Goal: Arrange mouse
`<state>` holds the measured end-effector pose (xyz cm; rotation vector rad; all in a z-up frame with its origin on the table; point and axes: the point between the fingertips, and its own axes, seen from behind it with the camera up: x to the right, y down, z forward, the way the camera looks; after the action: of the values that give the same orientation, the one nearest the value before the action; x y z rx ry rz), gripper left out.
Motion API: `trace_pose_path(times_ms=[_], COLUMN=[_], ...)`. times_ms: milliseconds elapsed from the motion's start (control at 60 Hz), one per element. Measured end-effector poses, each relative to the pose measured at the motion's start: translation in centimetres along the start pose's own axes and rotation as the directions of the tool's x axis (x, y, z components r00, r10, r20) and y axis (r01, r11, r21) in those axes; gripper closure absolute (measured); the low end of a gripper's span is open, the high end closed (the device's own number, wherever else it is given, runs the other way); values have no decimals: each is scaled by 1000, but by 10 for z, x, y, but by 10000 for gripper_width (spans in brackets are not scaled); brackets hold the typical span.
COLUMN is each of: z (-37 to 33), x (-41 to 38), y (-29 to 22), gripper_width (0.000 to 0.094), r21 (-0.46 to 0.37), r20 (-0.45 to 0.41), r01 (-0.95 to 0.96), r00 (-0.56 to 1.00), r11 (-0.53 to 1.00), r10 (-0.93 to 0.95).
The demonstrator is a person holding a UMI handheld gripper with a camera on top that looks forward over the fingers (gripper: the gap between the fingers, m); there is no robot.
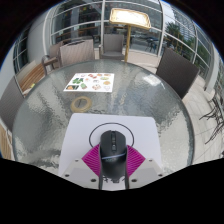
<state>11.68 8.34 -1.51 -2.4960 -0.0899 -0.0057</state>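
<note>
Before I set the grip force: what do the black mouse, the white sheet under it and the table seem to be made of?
The black computer mouse, between the pink-padded fingers, looks like matte moulded plastic: smooth, dull shell with a soft highlight. The white square sheet under it looks like paper or thin board: flat, unglossed. The round grey table looks like polished stone or laminate, since it mirrors the windows; which one is unclear.

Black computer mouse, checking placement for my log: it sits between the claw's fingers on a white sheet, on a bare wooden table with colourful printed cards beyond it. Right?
Not quite. The gripper view shows the table is shiny grey, not bare wood. The black computer mouse does sit between the claw fingers on the white sheet, colourful printed cards beyond.
</note>
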Motion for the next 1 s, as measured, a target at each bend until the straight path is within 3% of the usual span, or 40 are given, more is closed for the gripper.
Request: trace_pose_path(times_ms=[67,267,367,567,783,1000], z=[2,4,-4,-74,-187,-270], x=[0,1,-2,-8,-39,-62], y=[1,1,-3,-55,-95,-79], gripper_width=[625,459,211,76,70,72], r21=[12,3,-13,95,257,344], r20=[-4,0,11,-40,-39,-38], r01=[5,-34,-11,8,-17,-58], r00=[1000,999,1000,999,999,996], r11=[1000,999,1000,995,966,937], r10=[-5,34,11,-4,28,75])
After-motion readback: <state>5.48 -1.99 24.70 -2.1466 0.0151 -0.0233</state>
